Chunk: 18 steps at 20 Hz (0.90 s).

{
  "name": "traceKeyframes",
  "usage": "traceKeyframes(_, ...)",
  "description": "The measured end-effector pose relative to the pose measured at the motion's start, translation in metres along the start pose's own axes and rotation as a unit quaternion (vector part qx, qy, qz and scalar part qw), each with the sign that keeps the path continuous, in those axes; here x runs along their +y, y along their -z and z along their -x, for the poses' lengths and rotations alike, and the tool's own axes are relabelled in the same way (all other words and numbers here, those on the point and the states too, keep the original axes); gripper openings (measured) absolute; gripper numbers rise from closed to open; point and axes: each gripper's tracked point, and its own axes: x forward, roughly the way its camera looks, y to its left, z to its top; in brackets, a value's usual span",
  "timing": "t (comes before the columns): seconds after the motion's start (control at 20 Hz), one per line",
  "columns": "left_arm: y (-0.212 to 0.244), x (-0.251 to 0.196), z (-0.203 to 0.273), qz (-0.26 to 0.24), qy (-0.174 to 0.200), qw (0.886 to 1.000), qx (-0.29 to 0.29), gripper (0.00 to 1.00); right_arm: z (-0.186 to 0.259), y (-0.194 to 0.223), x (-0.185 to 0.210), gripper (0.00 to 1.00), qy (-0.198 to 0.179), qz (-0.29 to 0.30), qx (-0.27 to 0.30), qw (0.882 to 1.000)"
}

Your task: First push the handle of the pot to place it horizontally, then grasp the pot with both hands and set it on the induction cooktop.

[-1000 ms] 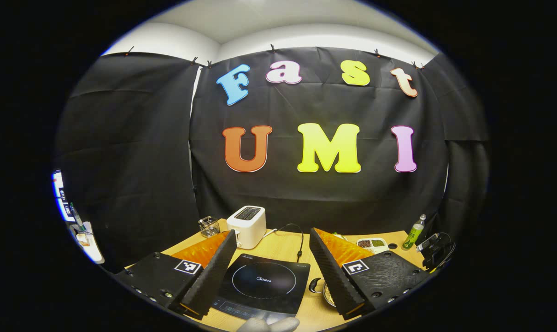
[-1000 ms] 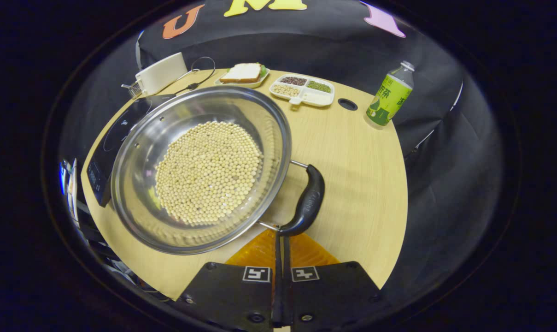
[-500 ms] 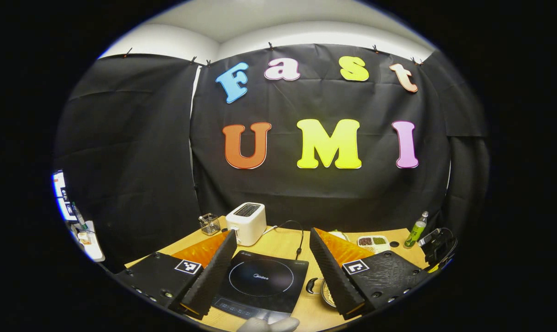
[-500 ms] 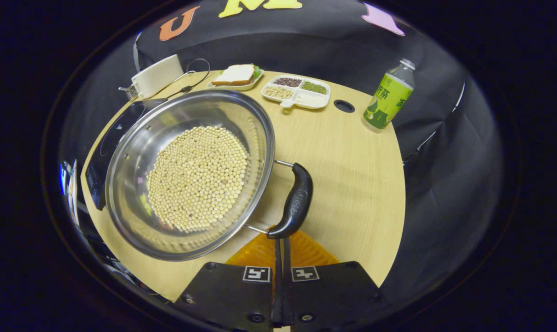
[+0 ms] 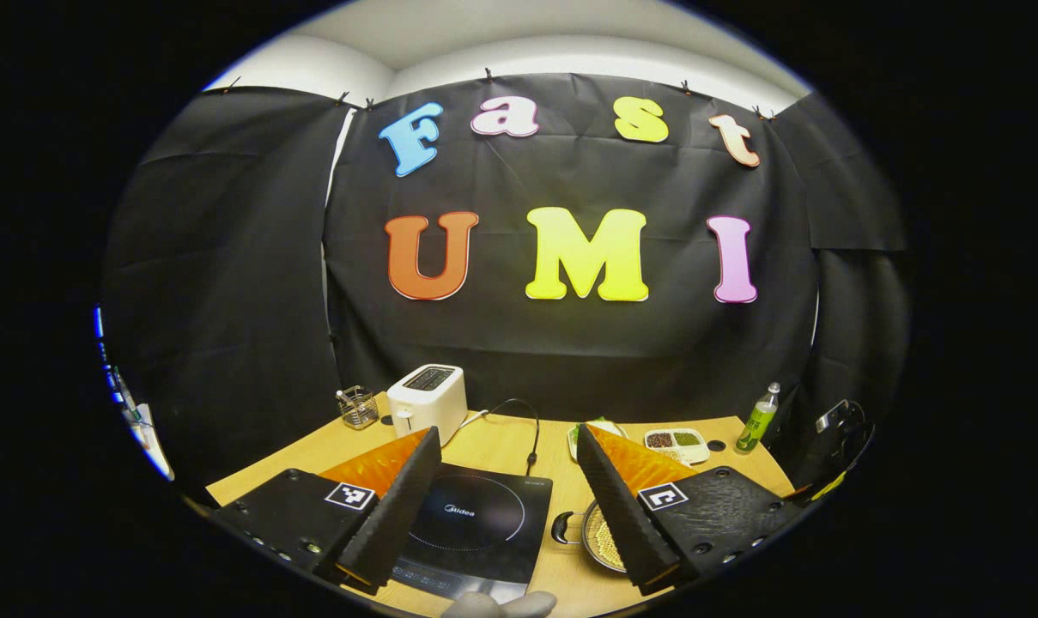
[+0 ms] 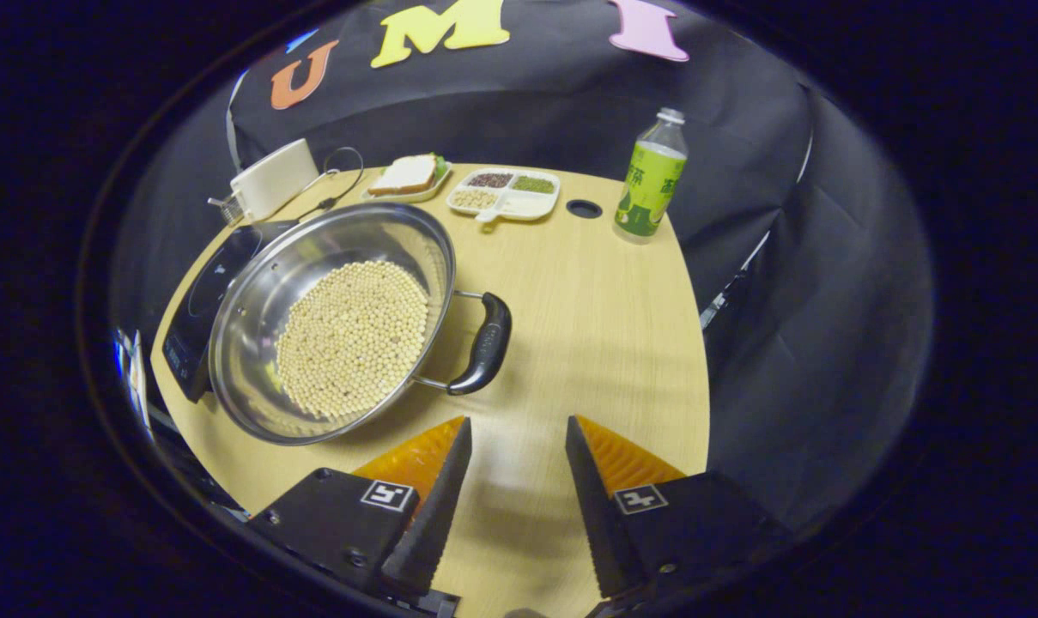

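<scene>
A steel pot [image 6: 338,318] holding pale beans sits on the wooden table [image 6: 604,326], right beside the black induction cooktop [image 6: 205,287]. Its black side handle [image 6: 482,343] faces my right gripper [image 6: 519,429], which is open and hovers a short way back from it, touching nothing. In the left gripper view, my left gripper [image 5: 508,433] is open above the near table edge, with the cooktop [image 5: 476,524] between its fingers. The pot [image 5: 600,539] and its other handle [image 5: 561,528] peek out beside the right finger, which hides most of the pot.
A white toaster [image 6: 274,178] with its cord stands at the back left. Behind the pot are a plate with a sandwich [image 6: 407,174] and a divided tray of beans [image 6: 503,192]. A green bottle [image 6: 647,180] stands at the back right near a table hole [image 6: 584,209].
My right gripper has opened and drawn back from the pot's handle, which its shut tips were touching. The left gripper view has shifted slightly, showing more of the pot.
</scene>
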Motion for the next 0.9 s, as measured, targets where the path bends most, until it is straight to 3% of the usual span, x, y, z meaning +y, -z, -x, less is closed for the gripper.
traceKeyframes(0.1,0.008,-0.006,-0.007,-0.001,0.014,1.000,0.002,0.95,0.014,-0.006,-0.002,0.80,0.004,-0.006,-0.022,1.000)
traceKeyframes(0.45,0.065,-0.024,-0.032,-0.021,0.057,0.997,0.042,0.96,0.045,-0.032,0.007,0.77,0.004,0.000,-0.076,0.997)
traceKeyframes(0.9,0.166,-0.041,-0.072,0.010,0.073,0.986,0.147,0.96,0.018,-0.057,0.036,0.77,-0.019,-0.004,-0.074,0.997)
